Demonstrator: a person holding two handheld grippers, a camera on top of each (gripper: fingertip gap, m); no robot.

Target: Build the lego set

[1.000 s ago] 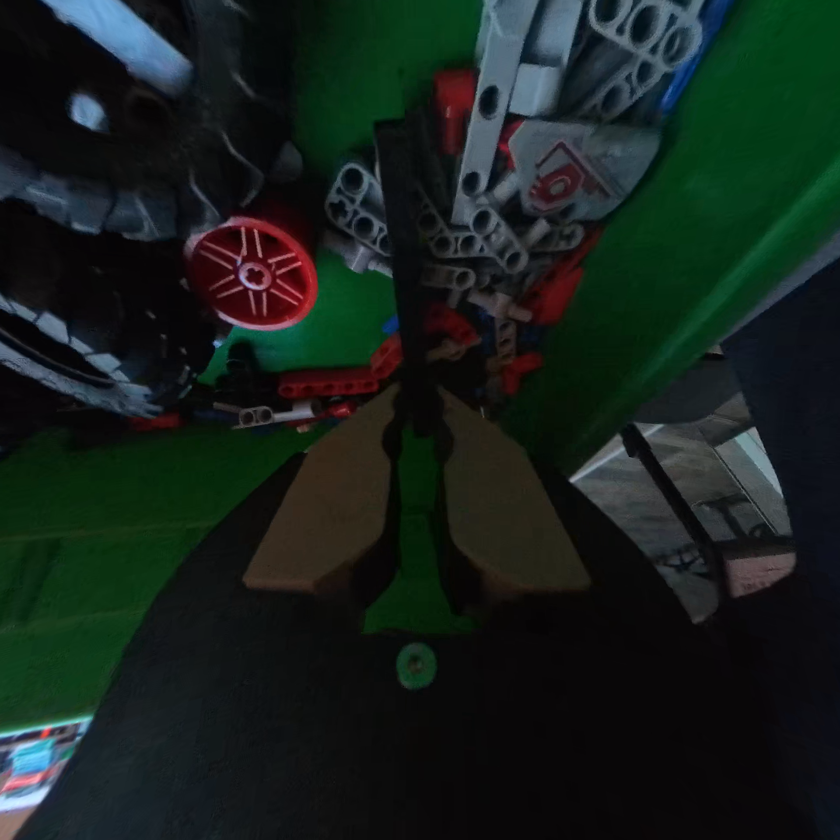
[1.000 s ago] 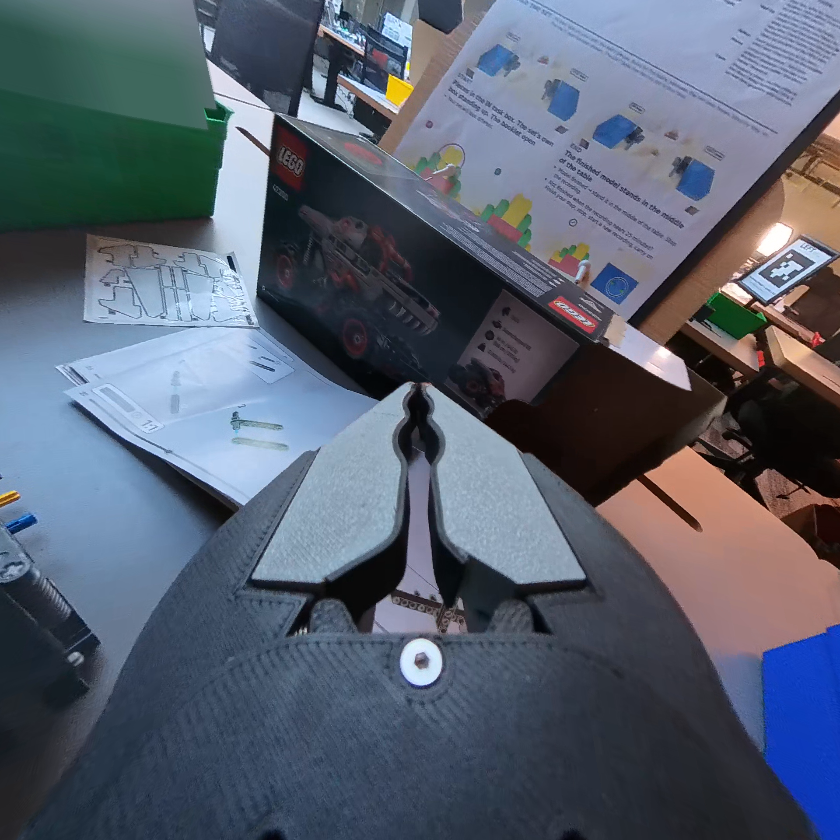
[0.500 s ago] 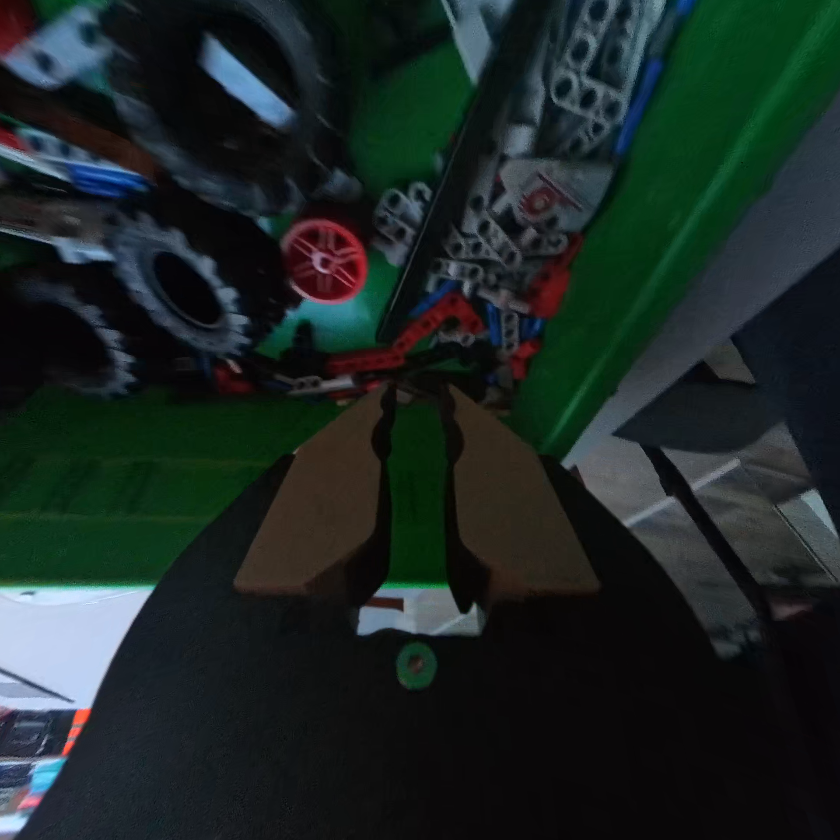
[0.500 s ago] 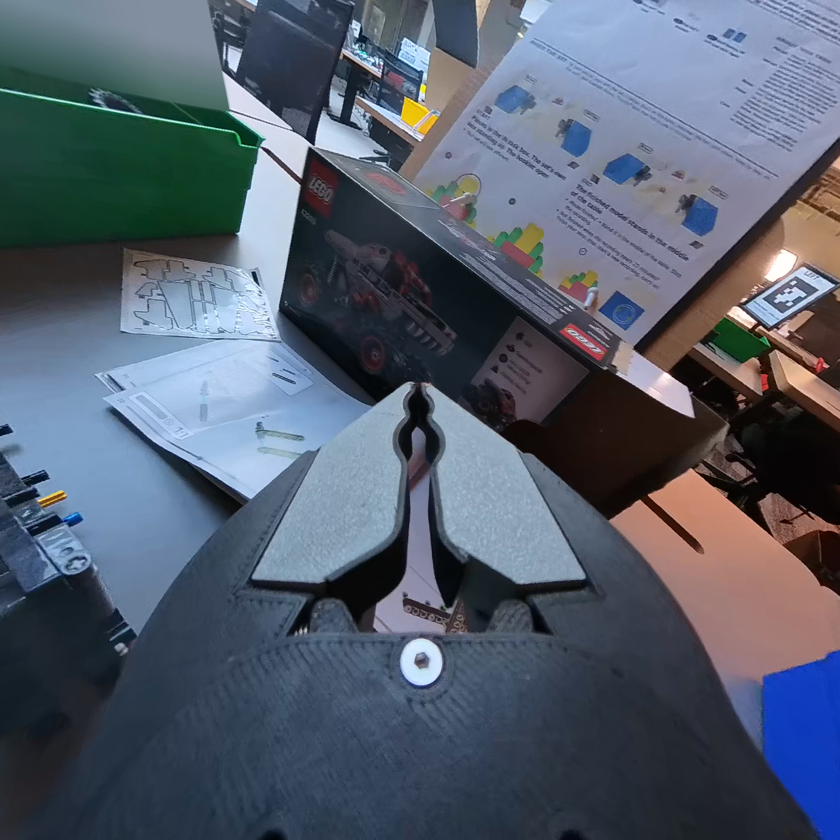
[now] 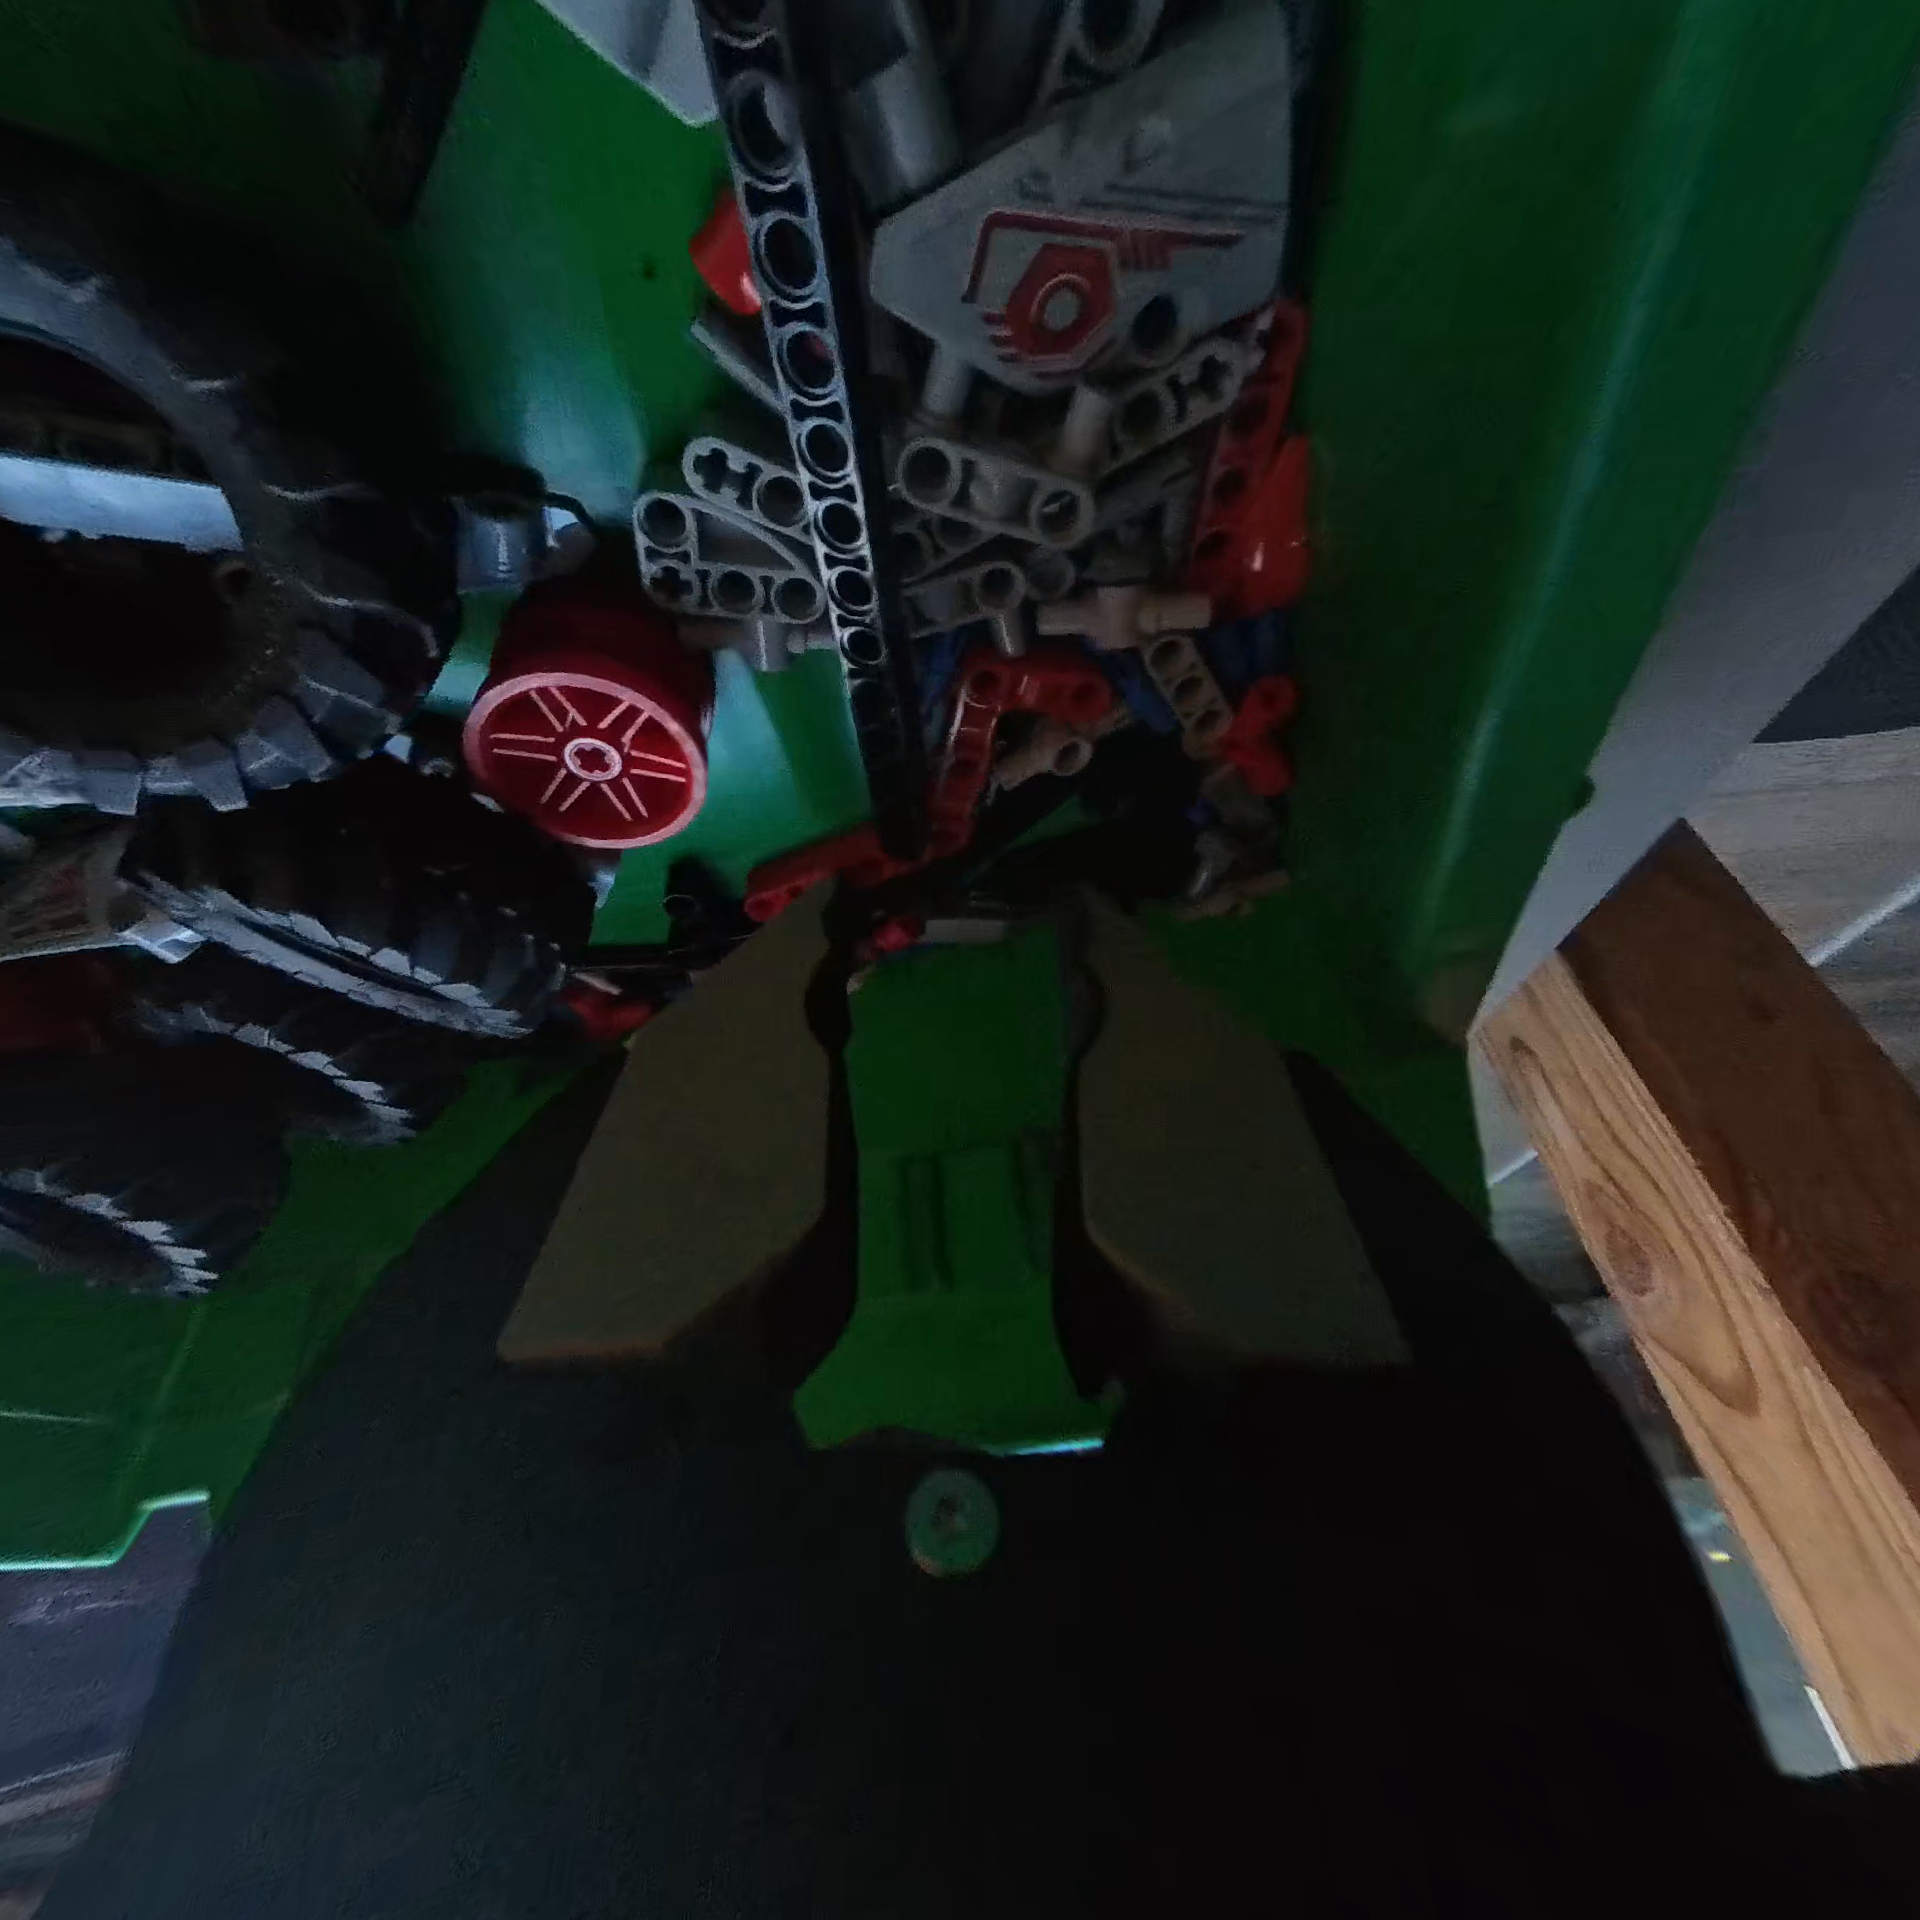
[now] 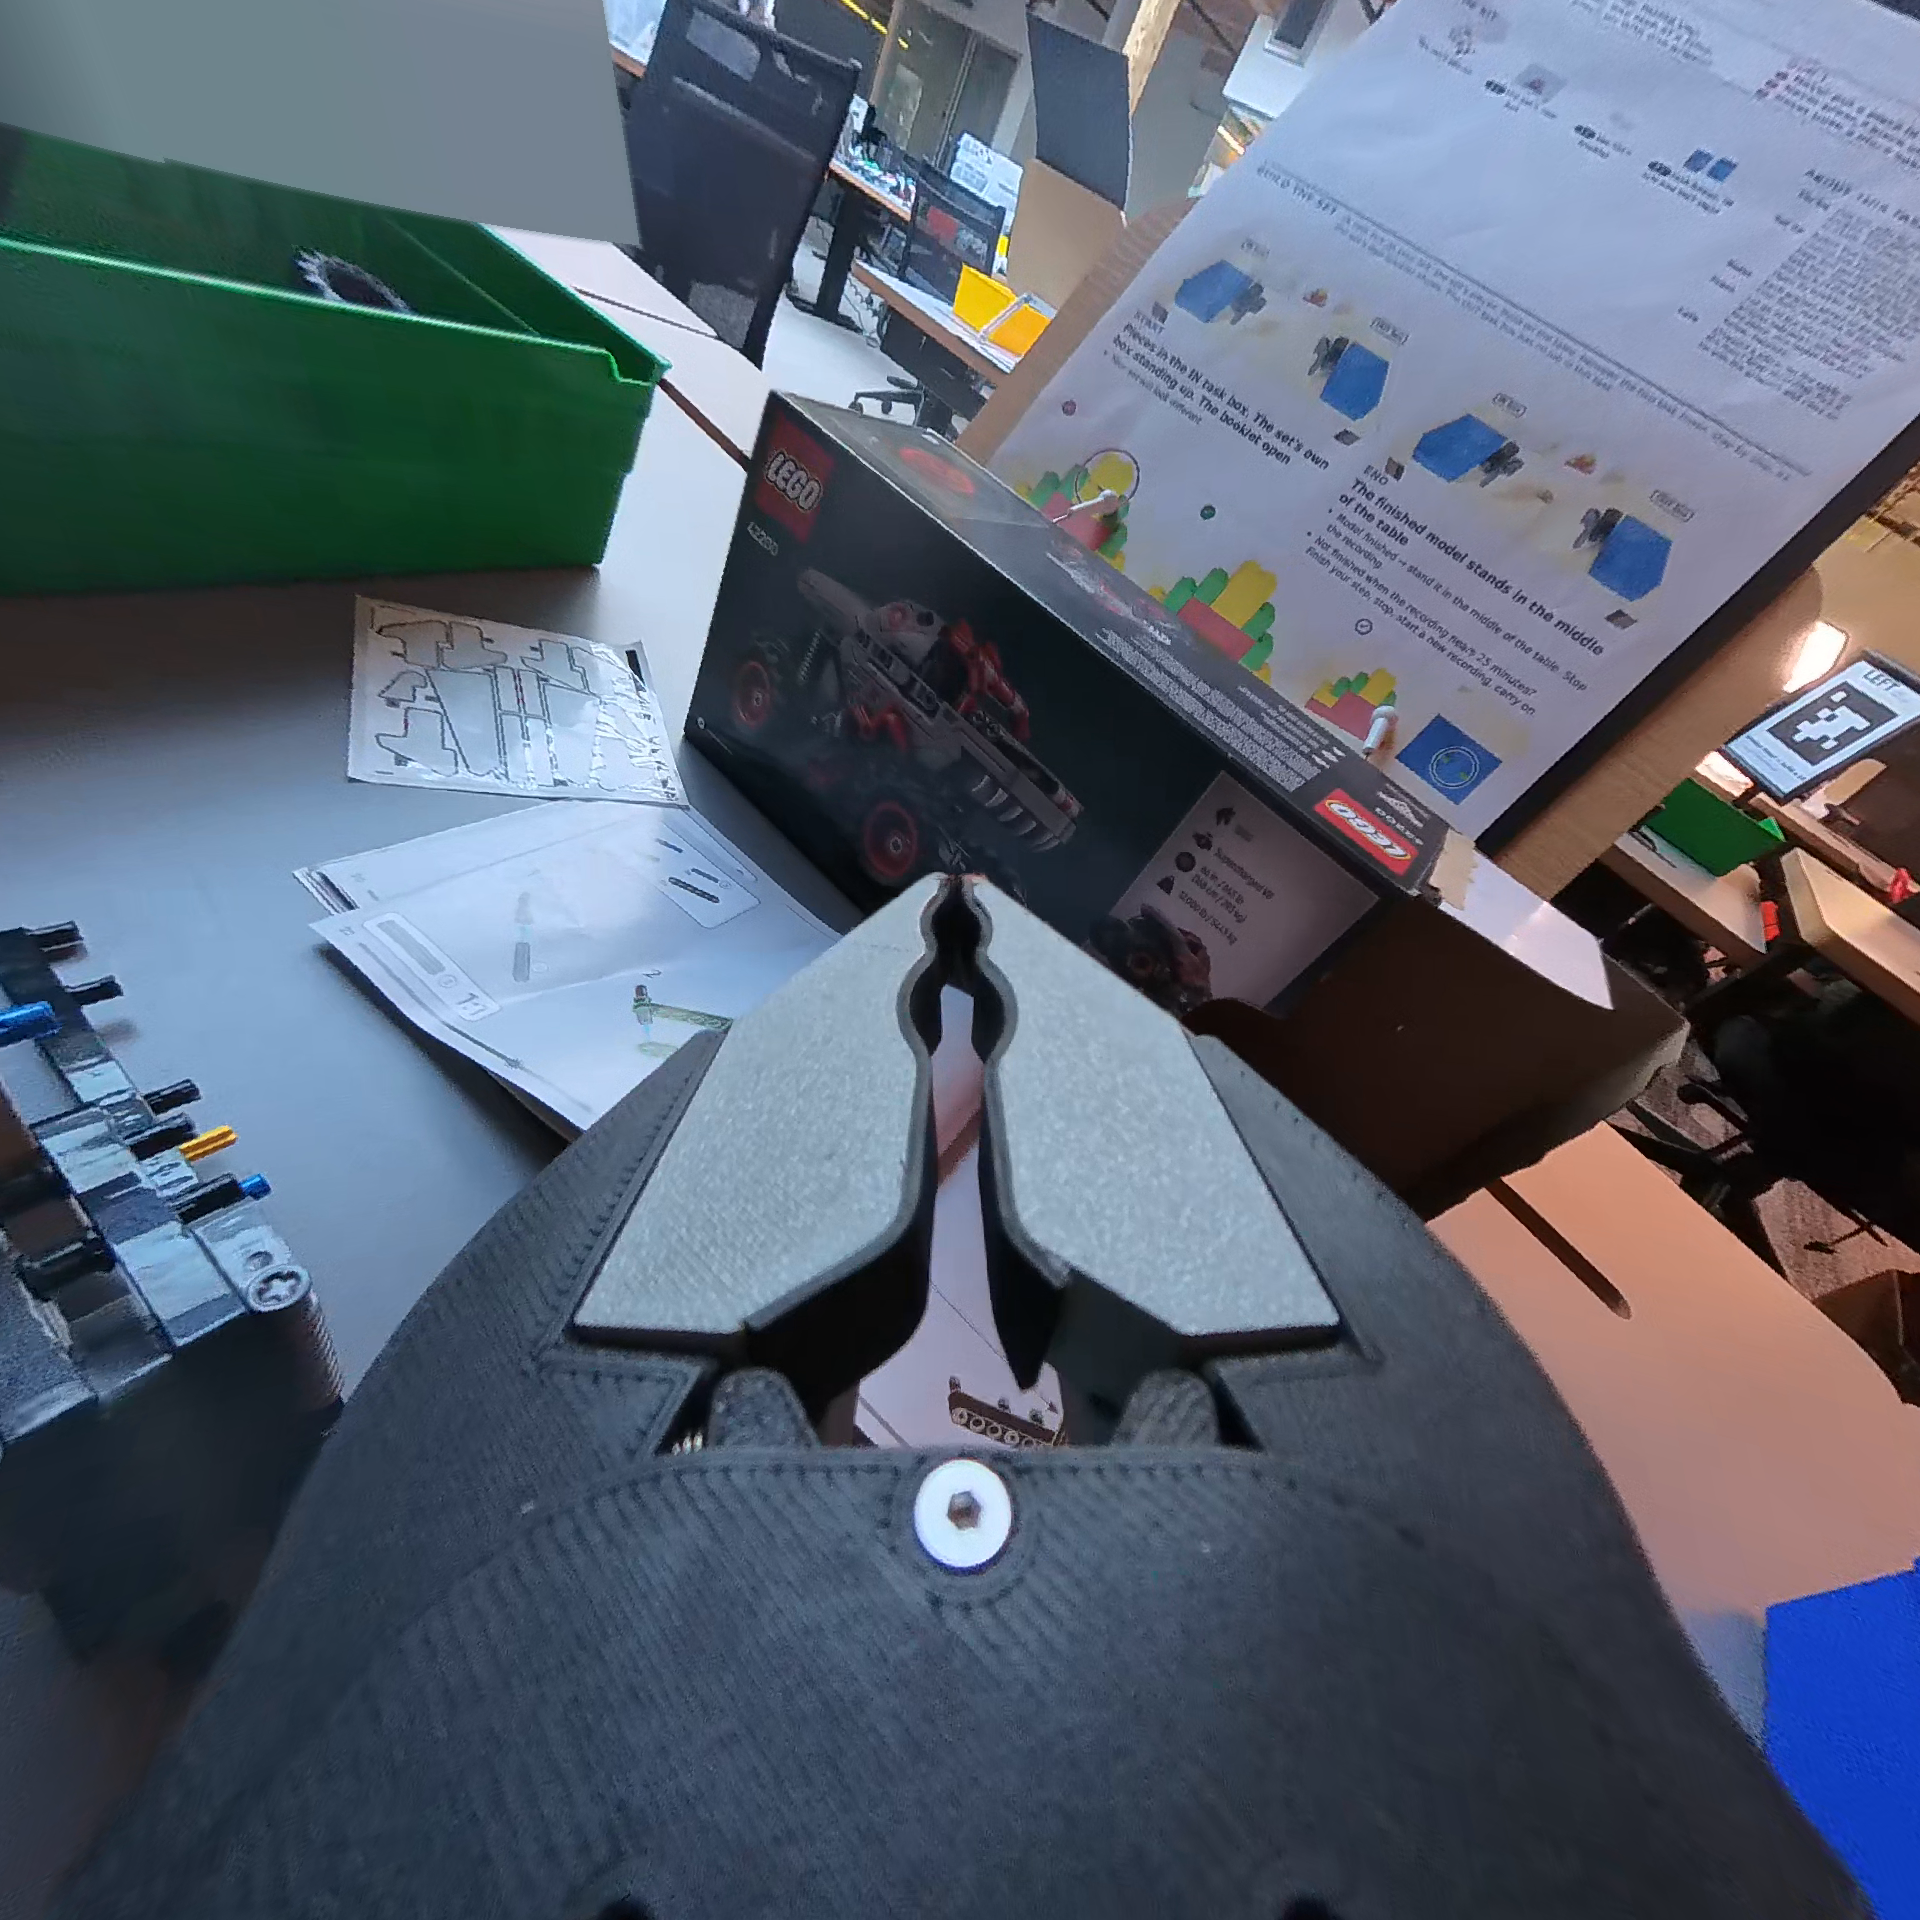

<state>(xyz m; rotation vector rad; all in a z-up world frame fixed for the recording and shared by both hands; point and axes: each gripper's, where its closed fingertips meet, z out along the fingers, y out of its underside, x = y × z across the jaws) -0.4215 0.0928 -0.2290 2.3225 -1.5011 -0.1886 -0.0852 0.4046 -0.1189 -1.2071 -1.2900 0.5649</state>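
The left gripper [image 5: 951,935] reaches into a green bin [image 5: 1475,520] with its fingers [image 5: 686,1143] spread apart, bare green wall showing between them and nothing held. Directly ahead of the fingertips lies a pile of loose lego pieces [image 5: 1039,540]: grey and red perforated beams, a long black beam [image 5: 821,436] running away from the tips, and a grey panel [image 5: 1070,260] bearing a red printed emblem. To the left of the fingers sits a red wheel hub [image 5: 587,764], and further left are black treaded tyres [image 5: 312,914]. A wooden post [image 5: 1766,1195] stands to the right, outside the bin. The right gripper [image 6: 958,883] hovers above the grey worktop [image 6: 208,748] with its fingers [image 6: 790,1143] closed, tips touching; whether anything small is pinched there cannot be told. Just beyond the tips stands the set's black box [image 6: 987,707], which carries a brand logo and a picture of a monster truck. To the left of the fingers lie an open instruction booklet [image 6: 540,935] and, beyond it, a sticker sheet [image 6: 499,707]. A partly built dark assembly [image 6: 114,1226] with blue, yellow and black pins sits at far left. A printed poster [image 6: 1507,395] with text and coloured diagrams stands behind the box.
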